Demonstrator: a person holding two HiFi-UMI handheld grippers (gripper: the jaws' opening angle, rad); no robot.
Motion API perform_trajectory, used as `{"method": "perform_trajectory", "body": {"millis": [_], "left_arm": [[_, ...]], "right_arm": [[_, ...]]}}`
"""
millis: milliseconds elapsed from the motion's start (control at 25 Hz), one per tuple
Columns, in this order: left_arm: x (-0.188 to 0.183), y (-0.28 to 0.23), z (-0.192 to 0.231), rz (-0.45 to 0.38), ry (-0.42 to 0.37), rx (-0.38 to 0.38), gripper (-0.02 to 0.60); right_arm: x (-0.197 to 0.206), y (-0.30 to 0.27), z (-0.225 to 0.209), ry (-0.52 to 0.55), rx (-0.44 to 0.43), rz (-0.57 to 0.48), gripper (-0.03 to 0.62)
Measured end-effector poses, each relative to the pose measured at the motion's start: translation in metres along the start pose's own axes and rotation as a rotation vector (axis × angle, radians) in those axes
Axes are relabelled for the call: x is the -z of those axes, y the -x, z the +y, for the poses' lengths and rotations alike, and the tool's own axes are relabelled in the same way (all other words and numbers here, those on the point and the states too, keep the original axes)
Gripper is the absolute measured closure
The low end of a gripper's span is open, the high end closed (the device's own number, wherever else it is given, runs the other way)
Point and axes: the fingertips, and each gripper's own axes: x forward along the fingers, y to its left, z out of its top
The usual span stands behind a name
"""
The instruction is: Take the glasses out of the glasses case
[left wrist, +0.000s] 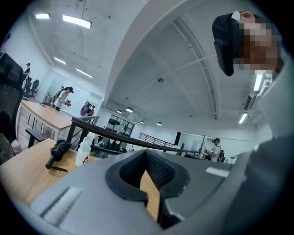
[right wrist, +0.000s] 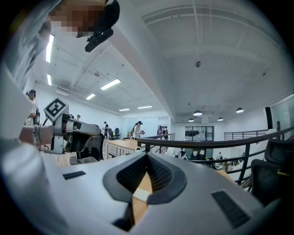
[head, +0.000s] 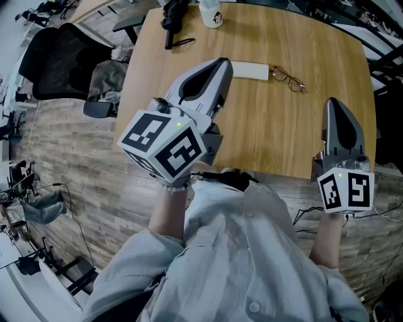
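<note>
Wooden tabletop (head: pixel 264 138) leaves us open room toward its near edge. A white oblong glasses case (head: pixel 250 70) lies crosswise farther back, with thin-rimmed glasses (head: pixel 288 78) just beside its right end. Our left claw (head: pixel 220 65) and right claw (head: pixel 334 104) are both closed and empty.

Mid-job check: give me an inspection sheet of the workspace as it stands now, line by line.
Surface: wooden table, light top.
Job's things: white glasses case lies flat at the far side; glasses lie on the table just right of it, outside it.
Clutter: black folded umbrella and white bottle at the far edge.
Grippers: left tool and right tool both shut, empty.
Cables: loose leads on the floor.
Surroundings: black office chair, plank floor.
</note>
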Motion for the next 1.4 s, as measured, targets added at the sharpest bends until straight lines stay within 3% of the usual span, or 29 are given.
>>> {"method": "perform_trajectory", "body": {"millis": [1400], "left_arm": [[0.0,0.01,0.016,-0.011,0.022,-0.022,0.577]], "right_arm": [[0.002,-0.011,0.016,0.001,-0.038,0.02,0.594]]}}
